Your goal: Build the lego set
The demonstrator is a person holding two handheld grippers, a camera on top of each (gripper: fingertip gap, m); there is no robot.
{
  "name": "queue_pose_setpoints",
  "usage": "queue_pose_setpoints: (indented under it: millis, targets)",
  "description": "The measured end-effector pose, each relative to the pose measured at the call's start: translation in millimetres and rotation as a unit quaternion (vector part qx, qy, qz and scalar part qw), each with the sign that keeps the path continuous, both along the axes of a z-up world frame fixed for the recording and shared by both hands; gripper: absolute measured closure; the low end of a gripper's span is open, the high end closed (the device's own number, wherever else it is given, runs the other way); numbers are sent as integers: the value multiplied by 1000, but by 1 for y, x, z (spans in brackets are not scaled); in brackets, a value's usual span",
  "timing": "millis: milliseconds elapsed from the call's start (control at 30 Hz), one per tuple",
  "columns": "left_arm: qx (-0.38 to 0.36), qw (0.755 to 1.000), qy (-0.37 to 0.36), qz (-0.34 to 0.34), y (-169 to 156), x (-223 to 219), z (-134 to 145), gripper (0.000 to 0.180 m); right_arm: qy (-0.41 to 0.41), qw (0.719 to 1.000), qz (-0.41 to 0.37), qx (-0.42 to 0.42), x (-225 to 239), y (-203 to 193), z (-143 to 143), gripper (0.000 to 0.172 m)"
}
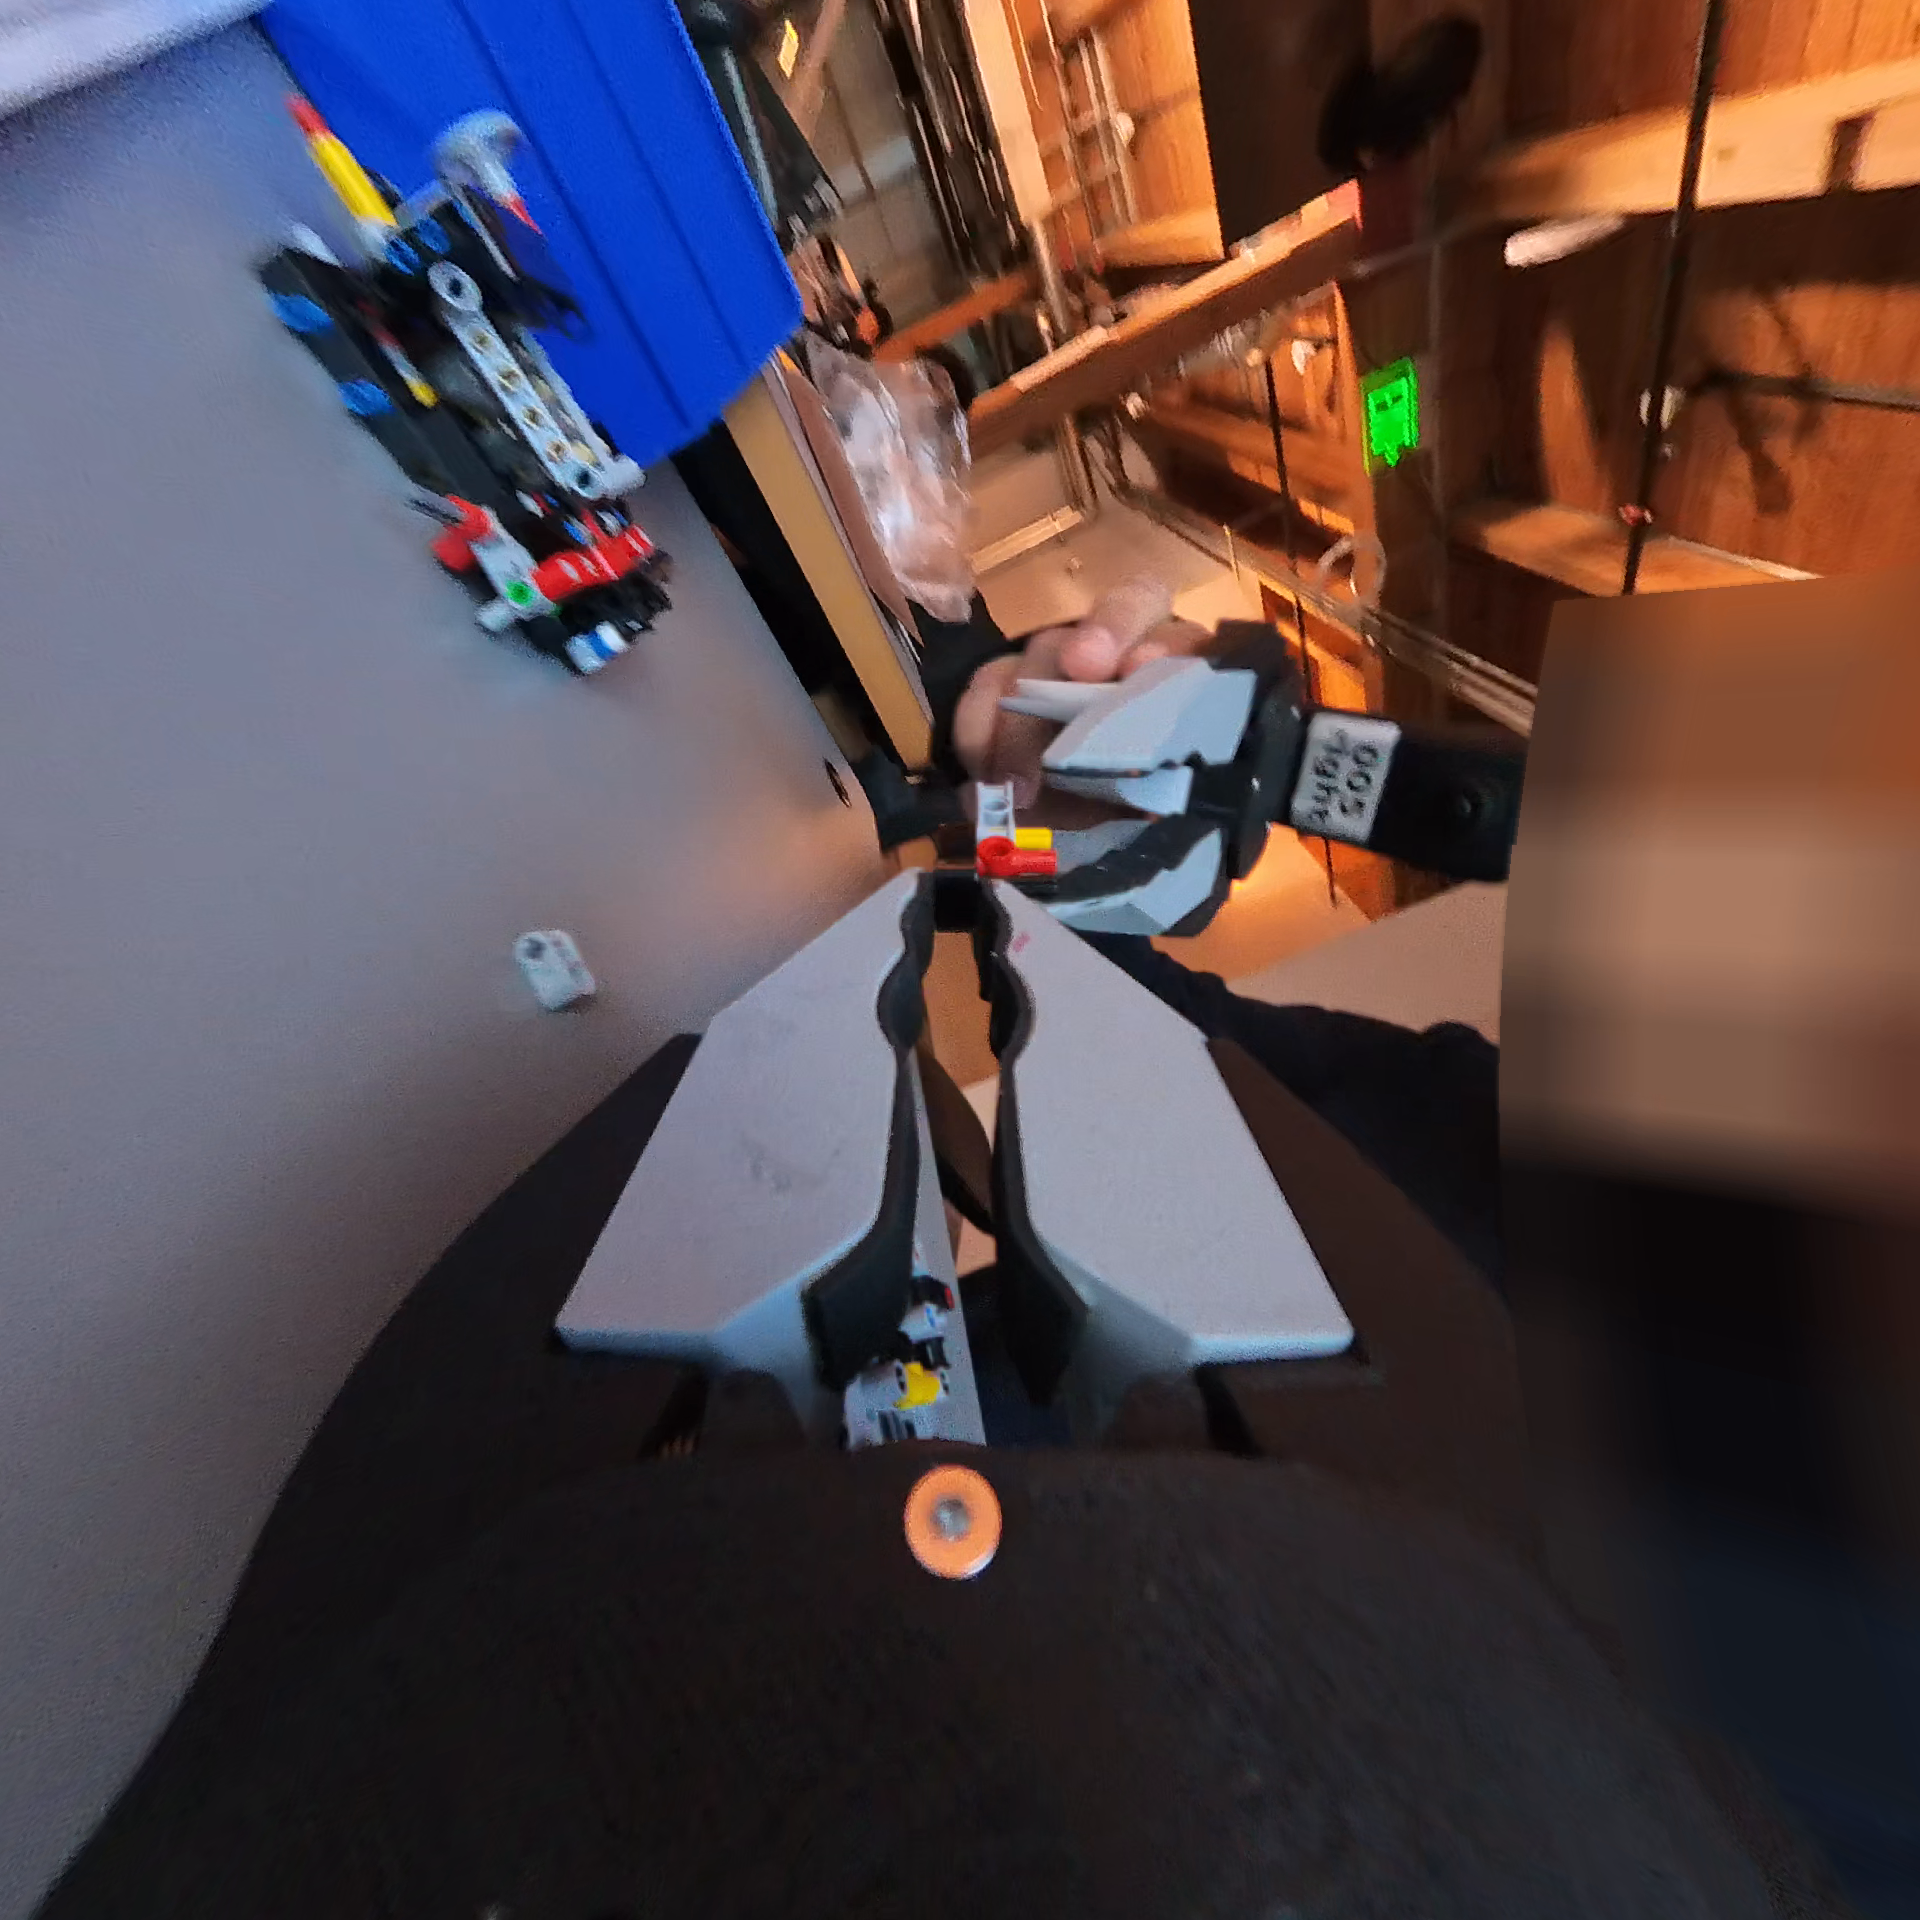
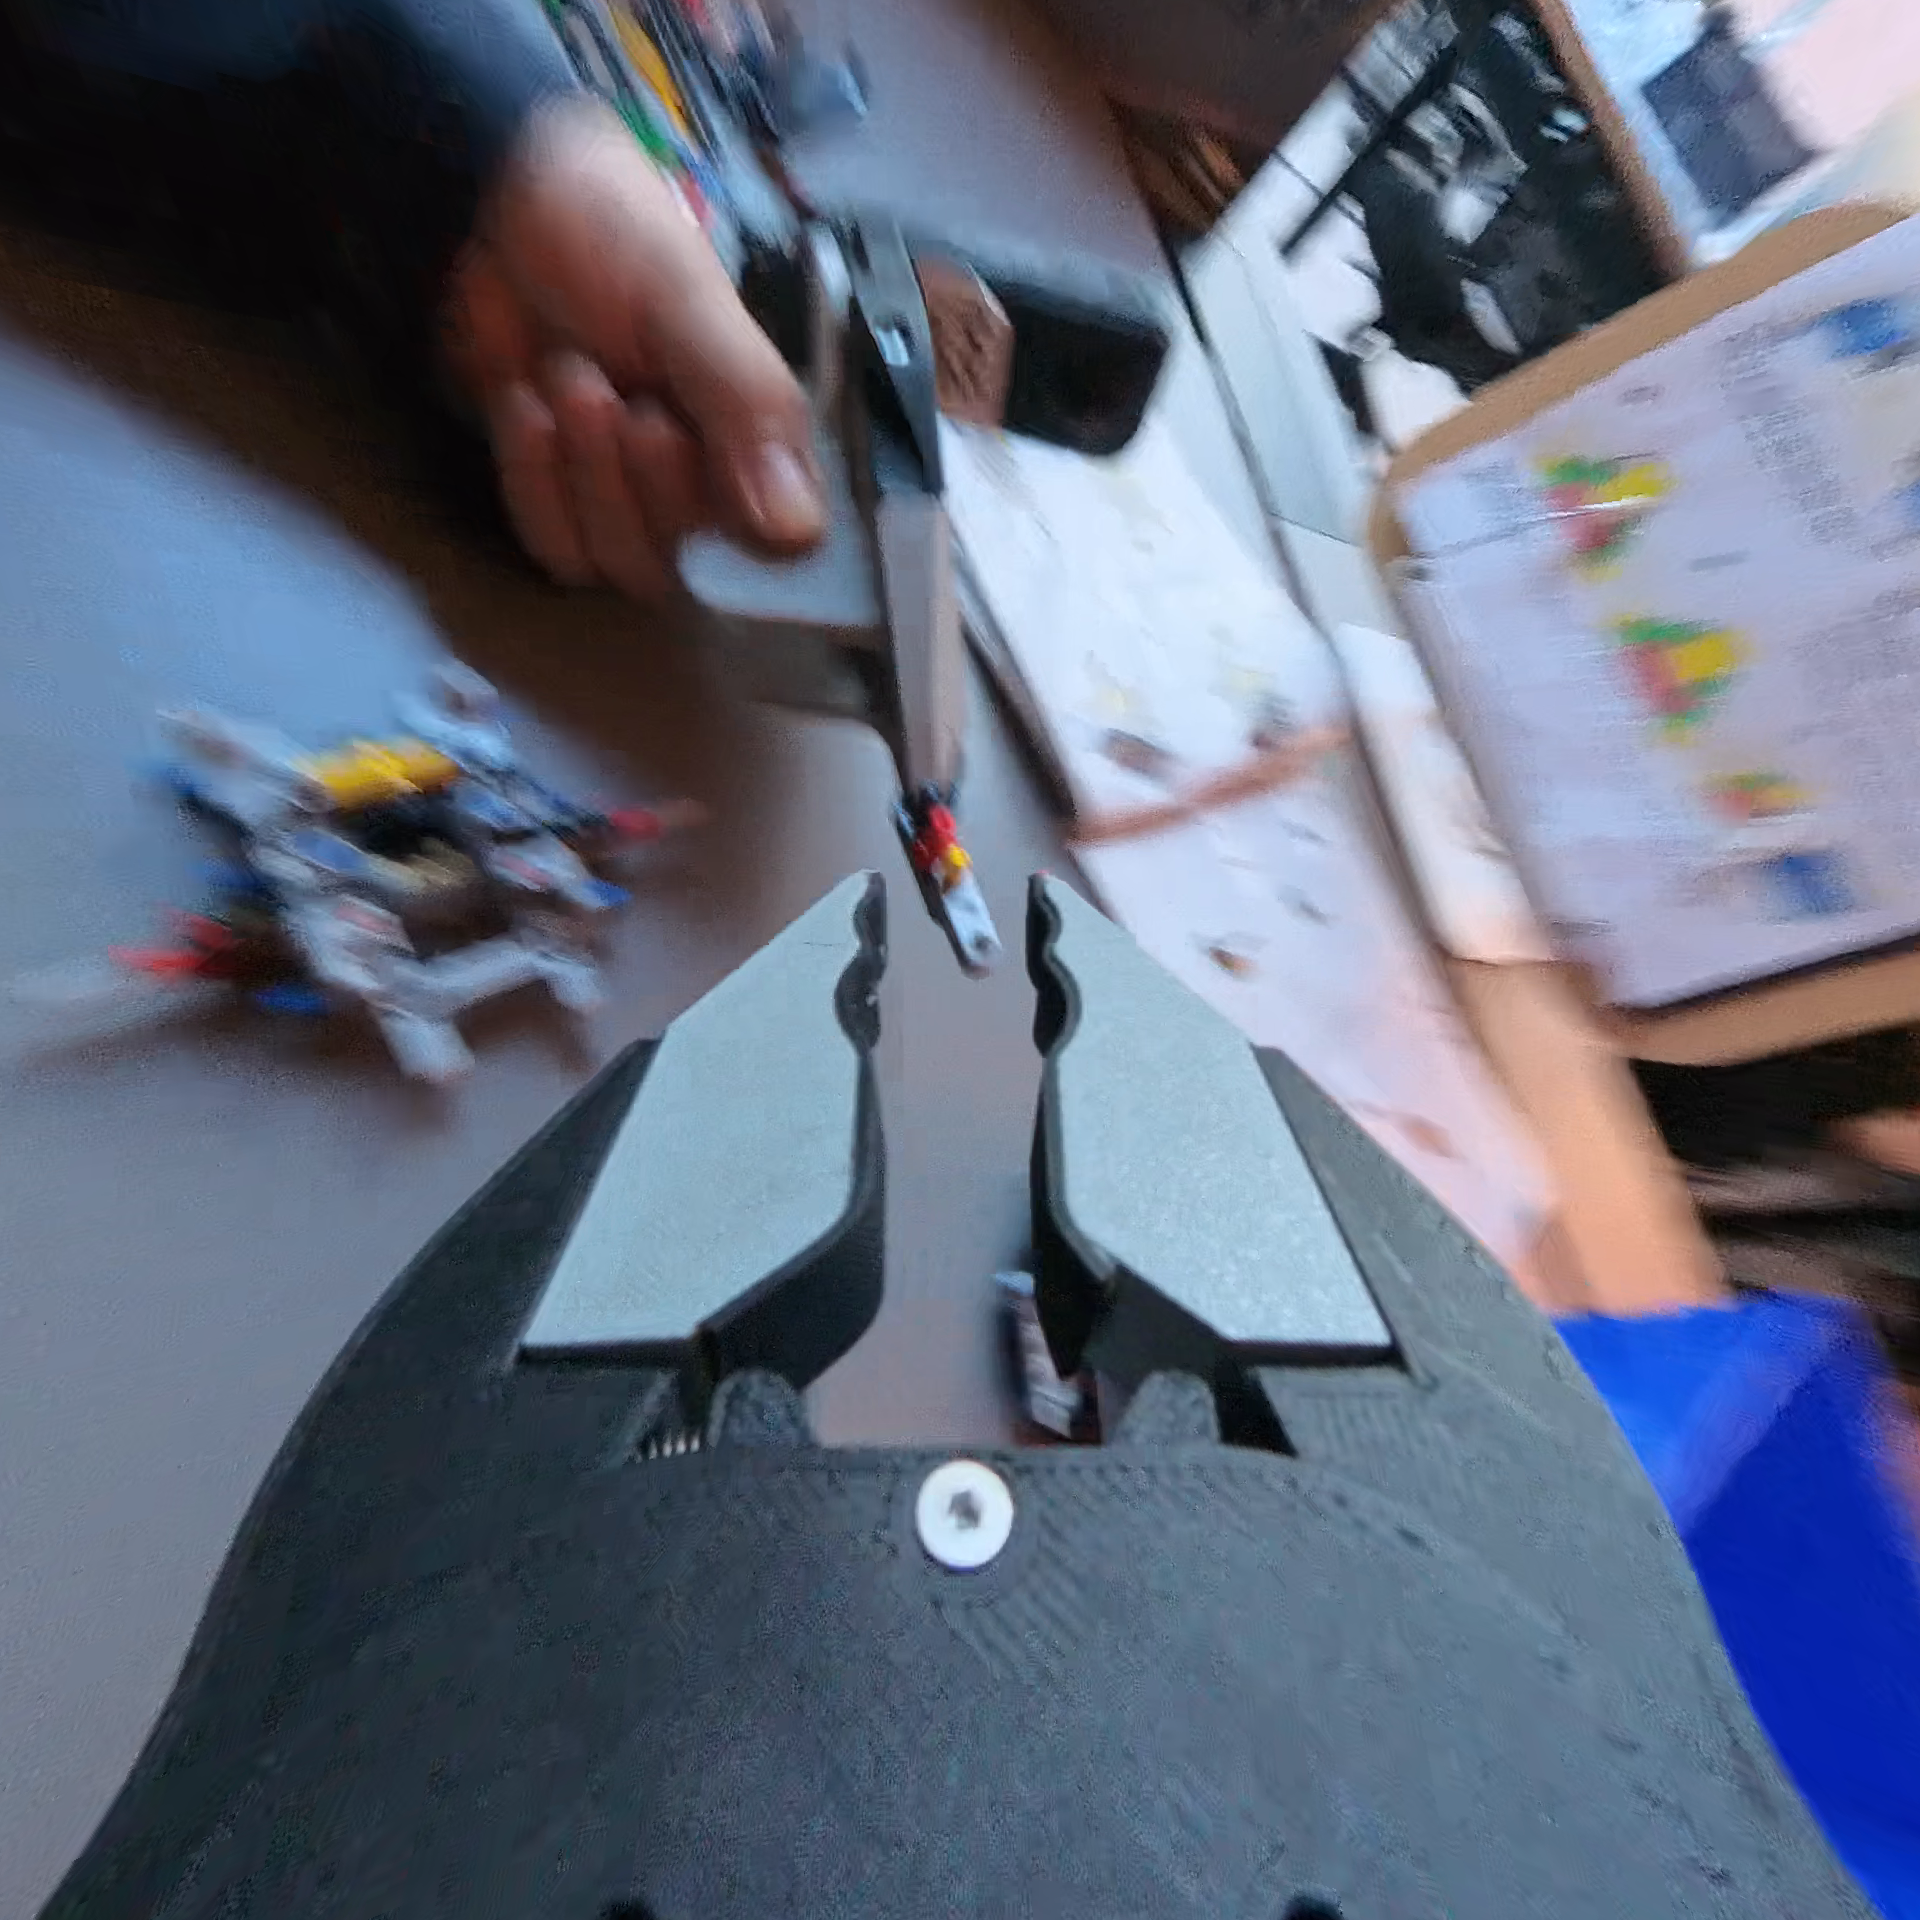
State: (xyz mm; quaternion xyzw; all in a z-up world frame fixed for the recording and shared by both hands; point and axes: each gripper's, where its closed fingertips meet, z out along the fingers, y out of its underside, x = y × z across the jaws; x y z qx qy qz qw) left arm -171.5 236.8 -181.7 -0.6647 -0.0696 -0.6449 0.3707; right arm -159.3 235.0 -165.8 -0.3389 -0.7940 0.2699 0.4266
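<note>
Red, yellow and grey bricks form the small assembly (image 2: 948, 871) pinched at its black end by the left gripper (image 1: 958, 902), nearly shut. The right gripper (image 2: 956, 914) stands open, pads apart from the grey tip between them; closing squarely seems wise.

A blue bin (image 1: 582, 197) stands on the grey table (image 1: 156, 727) beside a multicoloured brick model (image 1: 468, 416) and printed sheets (image 2: 1662, 665).

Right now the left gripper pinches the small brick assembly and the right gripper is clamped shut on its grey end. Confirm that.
Not quite. The left gripper does pinch the small brick assembly, but the right wrist view shows the right gripper open, its pads standing clear of the grey end.
</note>
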Motion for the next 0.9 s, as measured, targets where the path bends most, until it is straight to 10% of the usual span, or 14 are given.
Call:
queue_pose_setpoints:
  millis: [433, 567, 900]
  targets:
    - [0, 997, 70, -38, -2, 18, -13, 175, -9, 999, 22, -41, 9, 2, -40, 167]
    - [-7, 985, 171, 8, 7, -4, -26, 151, -37, 995, -15, -87, 10, 22, -60, 167]
    - [-21, 878, 479, 7, 11, -11, -73, 149, -163, 967, -66, -183, 17, 43, -102, 167]
